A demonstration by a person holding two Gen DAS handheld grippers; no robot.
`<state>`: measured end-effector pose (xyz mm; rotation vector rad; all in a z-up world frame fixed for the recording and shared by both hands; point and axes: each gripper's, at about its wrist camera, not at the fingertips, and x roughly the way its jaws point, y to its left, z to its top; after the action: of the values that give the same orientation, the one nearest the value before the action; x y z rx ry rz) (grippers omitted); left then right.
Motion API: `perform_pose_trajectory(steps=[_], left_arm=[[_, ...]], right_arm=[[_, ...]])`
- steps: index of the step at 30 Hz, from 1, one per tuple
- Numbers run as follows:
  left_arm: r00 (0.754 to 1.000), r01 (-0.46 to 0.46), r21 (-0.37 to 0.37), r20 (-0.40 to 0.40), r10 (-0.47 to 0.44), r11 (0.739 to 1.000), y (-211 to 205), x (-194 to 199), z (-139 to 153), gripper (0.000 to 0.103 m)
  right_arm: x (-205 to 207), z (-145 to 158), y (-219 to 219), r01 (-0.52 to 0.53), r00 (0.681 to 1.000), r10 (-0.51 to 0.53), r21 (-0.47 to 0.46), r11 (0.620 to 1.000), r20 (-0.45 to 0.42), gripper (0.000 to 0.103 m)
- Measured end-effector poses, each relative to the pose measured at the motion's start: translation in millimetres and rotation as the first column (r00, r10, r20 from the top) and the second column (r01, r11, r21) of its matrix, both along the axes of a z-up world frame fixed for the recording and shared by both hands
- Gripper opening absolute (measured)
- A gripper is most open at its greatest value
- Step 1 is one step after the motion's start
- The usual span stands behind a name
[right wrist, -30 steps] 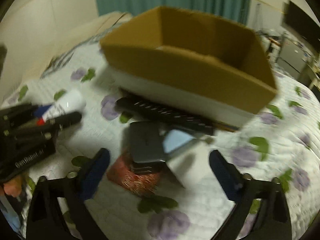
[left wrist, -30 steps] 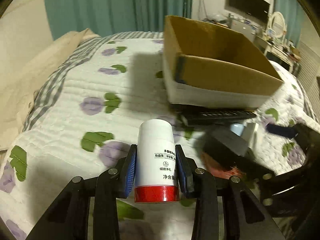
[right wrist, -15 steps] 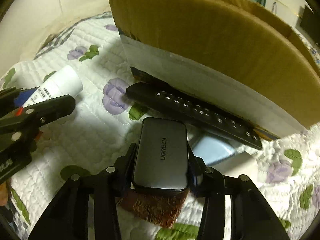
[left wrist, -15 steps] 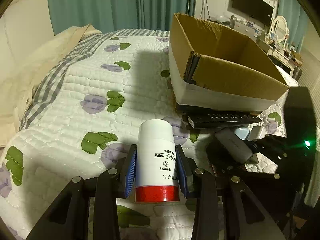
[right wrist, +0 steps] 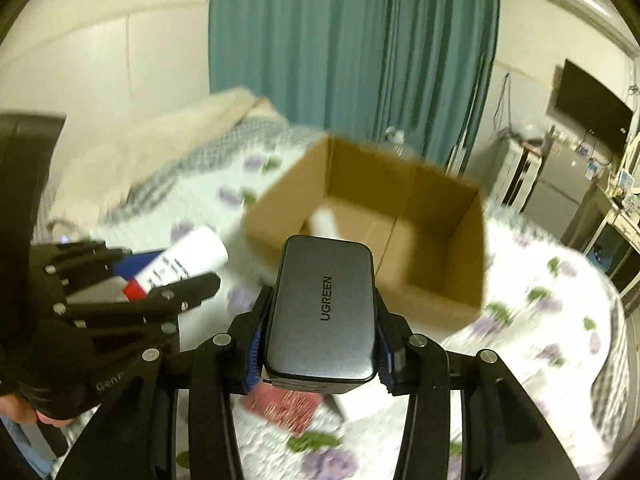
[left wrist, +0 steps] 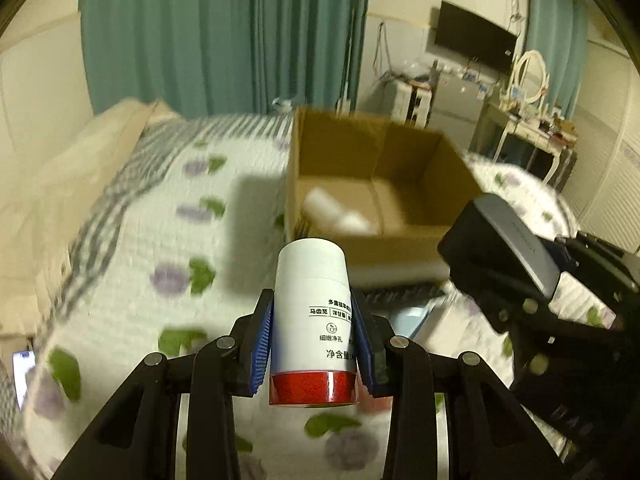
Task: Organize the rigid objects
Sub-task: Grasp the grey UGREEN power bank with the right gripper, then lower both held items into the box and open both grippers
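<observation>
My left gripper (left wrist: 314, 336) is shut on a white bottle with a red cap (left wrist: 312, 320), held above the quilt. My right gripper (right wrist: 320, 344) is shut on a grey UGREEN power bank (right wrist: 324, 316), also lifted. Ahead stands an open cardboard box (left wrist: 384, 200) with a white object (left wrist: 336, 210) lying inside; the box also shows in the right wrist view (right wrist: 420, 240). In the left wrist view the power bank (left wrist: 512, 244) shows at the right. In the right wrist view the bottle (right wrist: 180, 264) shows at the left.
A black remote (left wrist: 404, 292) lies on the quilt in front of the box, with a pale blue item (left wrist: 408, 318) beside it. A red item (right wrist: 284, 406) lies under the right gripper. The flowered quilt (left wrist: 140, 280) covers the bed. A dresser (left wrist: 528, 140) stands behind.
Both grippers have risen from the quilt with their objects. The right gripper closed on the power bank and lifted it. The box's inside now shows.
</observation>
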<state>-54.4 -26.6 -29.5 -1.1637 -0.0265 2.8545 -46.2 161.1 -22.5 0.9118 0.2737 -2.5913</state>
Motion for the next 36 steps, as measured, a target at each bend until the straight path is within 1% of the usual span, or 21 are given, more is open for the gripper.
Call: perform_pose_trajectory(steps=[2, 5, 7, 9, 13, 15, 18, 22, 24, 26, 27, 29, 34, 36], left_arm=[[0.999, 0.013, -0.014, -0.032, -0.013, 1.000, 7.6, -8.3, 13.3, 0.037], [0.997, 0.041, 0.000, -0.065, -0.041, 0.999, 18.5, -27.8, 29.4, 0.037], [0.996, 0.049, -0.006, -0.076, -0.049, 0.999, 26.6, -46.8, 35.3, 0.037], [0.996, 0.052, -0.026, -0.076, -0.054, 0.998, 34.0, -66.4, 36.6, 0.037], [0.996, 0.056, -0.048, -0.064, -0.059, 0.997, 43.4, -101.0, 29.9, 0.037], [0.997, 0.058, -0.059, -0.053, -0.061, 0.997, 46.7, -115.4, 23.3, 0.037], [0.997, 0.068, -0.067, -0.044, -0.071, 0.995, 51.0, -126.1, 13.7, 0.037], [0.997, 0.073, -0.072, -0.027, -0.075, 0.995, 51.3, -132.7, 0.5, 0.037], [0.997, 0.075, -0.072, -0.019, -0.076, 0.995, 52.2, -134.4, -4.0, 0.037], [0.997, 0.073, -0.076, -0.011, -0.074, 0.994, 52.8, -136.2, -8.0, 0.037], [0.997, 0.074, -0.078, -0.008, -0.075, 0.994, 53.4, -136.7, -9.2, 0.037], [0.997, 0.077, -0.077, -0.008, -0.078, 0.994, 54.2, -137.2, -8.4, 0.037], [0.996, 0.089, -0.082, -0.019, -0.091, 0.993, 62.6, -148.6, -6.6, 0.037], [0.996, 0.087, -0.103, -0.016, -0.089, 0.991, 69.8, -157.3, -9.0, 0.037]], right_arm=[[-13.5, 19.2, 5.9, 0.017, 0.999, -0.017, -0.005, 1.000, -0.041, 0.044], [-38.6, 36.2, 6.0, 0.047, 0.995, -0.047, -0.002, 0.999, -0.089, 0.044], [-58.5, 44.0, 14.3, 0.060, 0.993, -0.061, -0.022, 0.998, -0.097, 0.044], [-78.1, 45.4, 20.7, 0.081, 0.992, -0.084, -0.035, 0.996, -0.096, 0.044], [-122.7, 31.0, 31.3, 0.134, 0.988, -0.136, -0.032, 0.990, -0.078, 0.044], [-142.9, 18.3, 35.4, 0.152, 0.987, -0.154, -0.031, 0.988, -0.053, 0.044], [-169.4, -10.8, 39.3, 0.183, 0.983, -0.183, -0.013, 0.983, -0.002, 0.044], [-178.4, -36.9, 38.4, 0.193, 0.981, -0.193, -0.003, 0.981, 0.033, 0.044], [-178.1, -42.3, 37.1, 0.194, 0.981, -0.194, -0.008, 0.981, 0.023, 0.044], [-176.1, -40.9, 40.9, 0.205, 0.979, -0.205, -0.005, 0.979, 0.002, 0.059], [-176.5, -39.1, 41.6, 0.203, 0.979, -0.203, -0.020, 0.979, 0.004, 0.066], [-175.0, -33.5, 48.8, 0.214, 0.977, -0.214, -0.056, 0.975, 0.004, 0.067], [-167.4, -25.7, 62.2, 0.247, 0.968, -0.249, -0.066, 0.967, -0.018, 0.070], [-167.3, -24.8, 67.9, 0.255, 0.966, -0.257, -0.082, 0.963, -0.013, 0.071]])
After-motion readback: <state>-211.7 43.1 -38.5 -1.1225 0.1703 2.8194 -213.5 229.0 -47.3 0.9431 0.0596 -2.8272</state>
